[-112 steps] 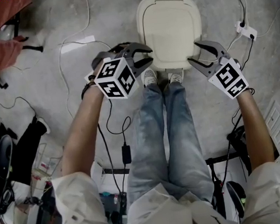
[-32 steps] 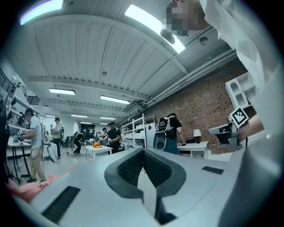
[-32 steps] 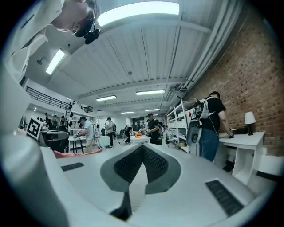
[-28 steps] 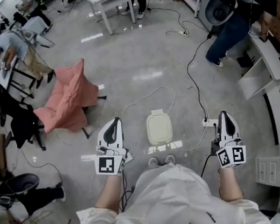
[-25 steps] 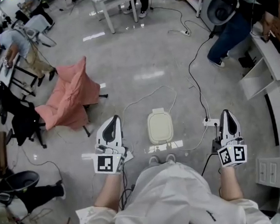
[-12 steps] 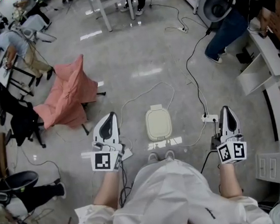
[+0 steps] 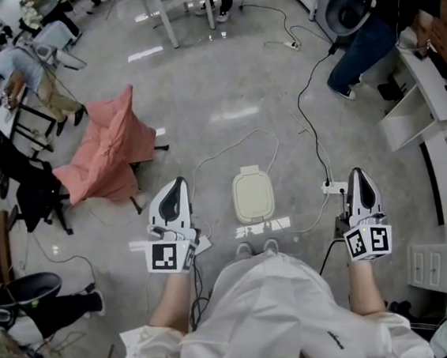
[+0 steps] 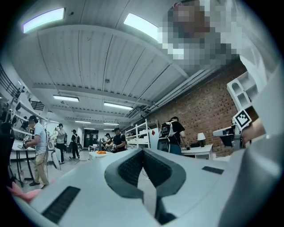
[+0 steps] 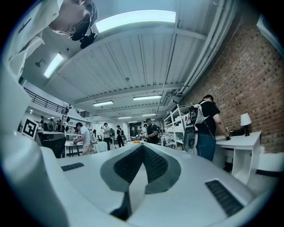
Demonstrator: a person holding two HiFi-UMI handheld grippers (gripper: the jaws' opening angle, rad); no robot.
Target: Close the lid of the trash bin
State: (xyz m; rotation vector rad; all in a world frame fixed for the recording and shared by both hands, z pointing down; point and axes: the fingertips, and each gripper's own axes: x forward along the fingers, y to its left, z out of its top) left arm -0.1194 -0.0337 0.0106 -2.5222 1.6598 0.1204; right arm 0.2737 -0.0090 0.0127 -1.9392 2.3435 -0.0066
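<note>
The cream trash bin [image 7: 250,172] is shown on the floor with its lid [image 7: 253,198] lying flat, just beyond the person's shoes [image 7: 256,249] and between the two grippers. The left gripper [image 7: 176,185] and the right gripper [image 7: 358,174] are held well apart from it, both clenched shut with nothing grasped.

Open floor [image 7: 229,78] surrounds the trash bin [image 7: 253,196]. A white cable [image 7: 229,145] loops just left and far of it, a power strip [image 7: 329,188] lies right, and a draped chair [image 7: 109,150] stands well left.
</note>
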